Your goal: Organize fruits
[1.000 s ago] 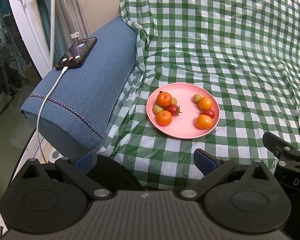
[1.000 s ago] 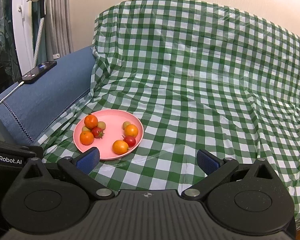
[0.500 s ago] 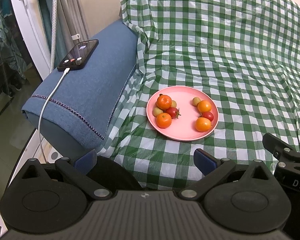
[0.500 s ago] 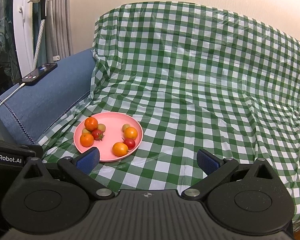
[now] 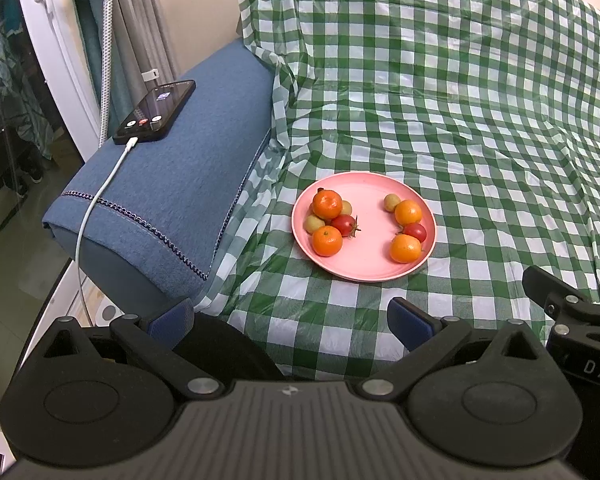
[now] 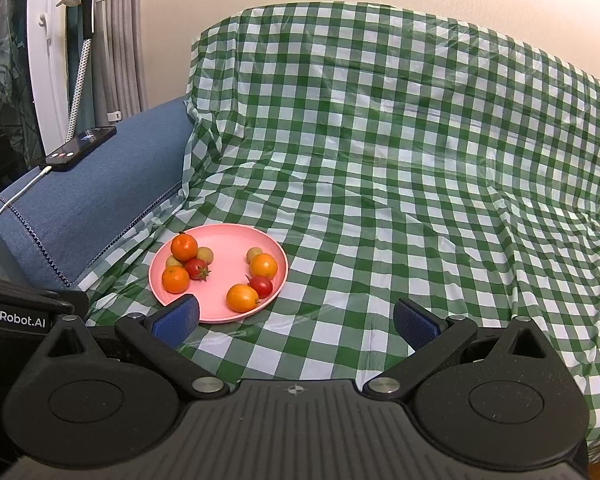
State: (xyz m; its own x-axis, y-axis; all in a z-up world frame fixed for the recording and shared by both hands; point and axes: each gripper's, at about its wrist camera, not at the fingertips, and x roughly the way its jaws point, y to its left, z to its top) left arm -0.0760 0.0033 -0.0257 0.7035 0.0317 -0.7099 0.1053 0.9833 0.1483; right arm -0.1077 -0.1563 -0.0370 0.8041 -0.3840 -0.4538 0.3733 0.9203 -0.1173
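Observation:
A pink plate [image 5: 370, 188] [image 6: 228, 234] lies on the green checked cloth. It holds two clusters of fruit. The left cluster has two oranges [image 5: 327, 205], a red tomato [image 5: 343, 224] and small yellow-green fruits [image 5: 313, 224]. The right cluster has two oranges [image 5: 408, 212], a red tomato [image 5: 415, 232] and one small yellow-green fruit [image 5: 391, 202]. My left gripper [image 5: 290, 320] is open and empty, short of the plate. My right gripper [image 6: 296, 318] is open and empty, in front of the plate and to its right.
A blue sofa armrest [image 5: 172, 200] stands left of the plate. A phone [image 5: 156, 112] lies on it with a white cable [image 5: 96, 208]. The checked cloth [image 6: 420, 184] covers the seat and backrest. Curtains and a white door frame [image 5: 60, 60] stand at far left.
Both grippers have drawn back slightly from the plate, which sits a little farther away in both views. The fruits have not moved. Both grippers stay open.

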